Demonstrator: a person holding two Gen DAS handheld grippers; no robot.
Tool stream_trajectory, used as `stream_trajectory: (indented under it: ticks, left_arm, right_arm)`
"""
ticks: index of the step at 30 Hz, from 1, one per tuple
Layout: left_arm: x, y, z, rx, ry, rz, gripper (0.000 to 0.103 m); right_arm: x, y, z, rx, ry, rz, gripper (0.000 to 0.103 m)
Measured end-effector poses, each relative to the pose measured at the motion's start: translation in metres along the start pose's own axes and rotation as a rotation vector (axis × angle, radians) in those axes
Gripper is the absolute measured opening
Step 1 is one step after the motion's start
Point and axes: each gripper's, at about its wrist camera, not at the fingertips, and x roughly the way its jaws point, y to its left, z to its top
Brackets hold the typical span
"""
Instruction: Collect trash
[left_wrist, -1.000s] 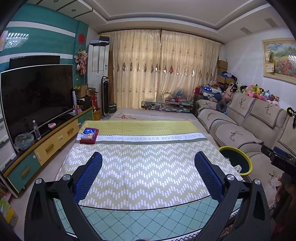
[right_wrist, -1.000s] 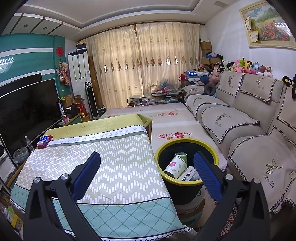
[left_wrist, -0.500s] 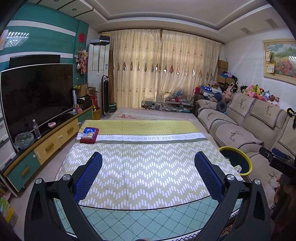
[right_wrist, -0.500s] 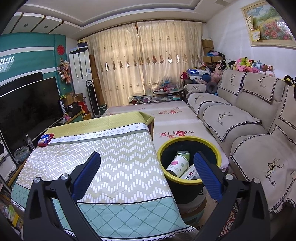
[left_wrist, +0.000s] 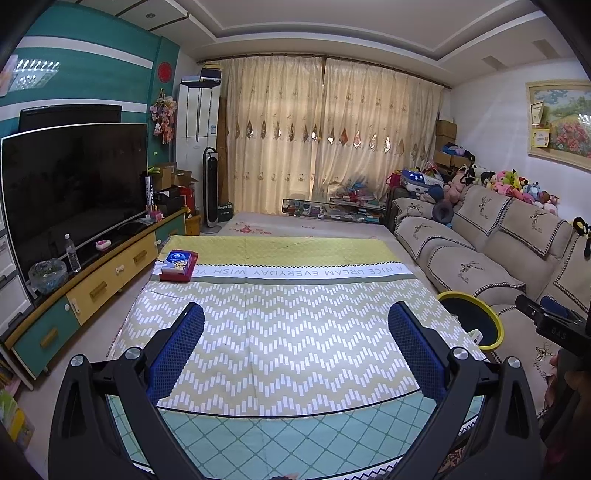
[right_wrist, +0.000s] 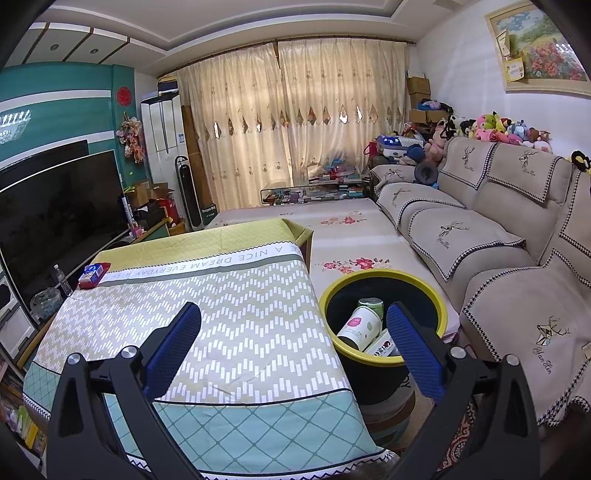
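Left tool (left_wrist: 295, 343) & right tool (right_wrist: 293, 336) both spread apart w/ nothing held, above zigzag-cloth table (right_wrist: 229, 317), yellow-rimmed black bin (right_wrist: 384, 321) w/ white paper cups (right_wrist: 360, 326) beside it

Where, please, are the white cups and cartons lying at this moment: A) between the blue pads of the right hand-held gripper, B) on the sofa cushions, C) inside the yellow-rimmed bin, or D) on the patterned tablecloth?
C: the white cup and the cartons beside it lie inside the yellow-rimmed bin, beside the table.
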Motion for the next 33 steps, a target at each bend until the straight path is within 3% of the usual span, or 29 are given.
stream_trajectory:
  ticks: [33]
  left_arm:
    - [0.013, 0.001, -0.004, -0.002, 0.039, -0.008, 0.098]
  right_arm:
    - [0.009, 0.0, -0.003, 0.007, 0.026, 0.007, 0.096]
